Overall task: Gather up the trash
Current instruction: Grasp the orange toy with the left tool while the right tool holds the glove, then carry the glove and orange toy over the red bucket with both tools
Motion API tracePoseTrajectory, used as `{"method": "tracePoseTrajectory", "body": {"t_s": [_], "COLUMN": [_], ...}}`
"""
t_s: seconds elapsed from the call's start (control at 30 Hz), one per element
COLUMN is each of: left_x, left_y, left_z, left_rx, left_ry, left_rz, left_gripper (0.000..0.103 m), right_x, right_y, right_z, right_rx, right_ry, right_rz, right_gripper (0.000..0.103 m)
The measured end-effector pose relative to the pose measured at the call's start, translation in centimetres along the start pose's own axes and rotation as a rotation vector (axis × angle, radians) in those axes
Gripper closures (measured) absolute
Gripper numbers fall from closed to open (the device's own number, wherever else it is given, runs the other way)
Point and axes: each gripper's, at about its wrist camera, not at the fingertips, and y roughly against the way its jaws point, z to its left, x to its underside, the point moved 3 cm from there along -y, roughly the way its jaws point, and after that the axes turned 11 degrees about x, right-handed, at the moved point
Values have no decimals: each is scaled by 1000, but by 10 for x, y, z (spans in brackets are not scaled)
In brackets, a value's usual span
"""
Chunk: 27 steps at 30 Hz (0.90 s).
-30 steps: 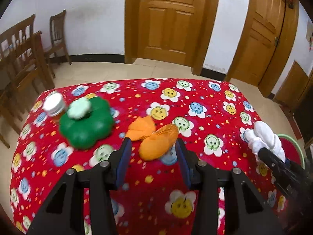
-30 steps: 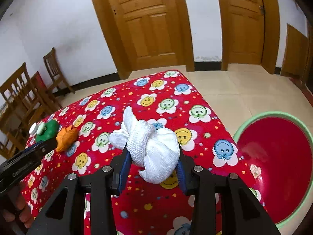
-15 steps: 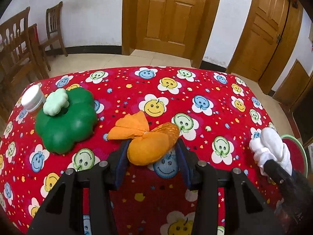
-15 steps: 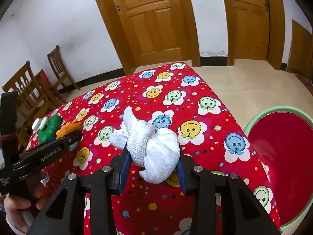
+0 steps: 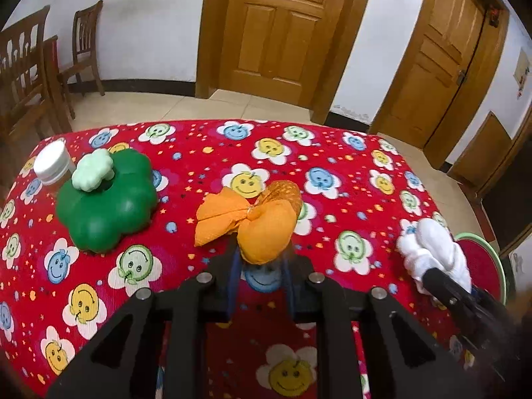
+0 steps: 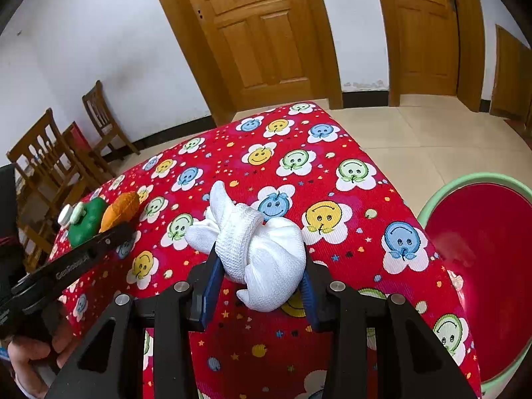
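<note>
My left gripper (image 5: 261,259) is shut on an orange knotted cloth bundle (image 5: 262,229), held just above the red flowered tablecloth (image 5: 332,179). My right gripper (image 6: 261,269) is shut on a white knotted cloth bundle (image 6: 262,249), held above the table near its right edge. The white bundle also shows at the right of the left wrist view (image 5: 435,249). The orange bundle also shows at the left of the right wrist view (image 6: 121,207). A red basin with a green rim (image 6: 482,266) stands on the floor right of the table.
A green flower-shaped box (image 5: 106,206) with a pale green lid knob and a white-capped jar (image 5: 51,163) sit at the table's left. Wooden chairs (image 5: 30,76) stand left of the table. Wooden doors (image 5: 282,30) lie beyond on a tiled floor.
My left gripper has closed onto the orange bundle and lifted it slightly. My right gripper keeps hold of the white bundle and has barely shifted.
</note>
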Motion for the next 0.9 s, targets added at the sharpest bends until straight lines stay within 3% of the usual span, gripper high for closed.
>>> {"method": "tracePoseTrajectory", "body": {"t_s": [0.37, 0.9], "left_x": [7, 33], "left_y": [43, 105], "left_z": [-26, -55], "left_rx": [30, 46], "left_ry": [-4, 21], "left_rz": [-36, -98], "left_gripper": [82, 82], "right_x": [0, 6], "right_y": [14, 89], "right_z": [1, -8], "right_rx": [-8, -56], "right_ry": [5, 24], "right_rz": [-23, -98], "right_gripper": [60, 60]}}
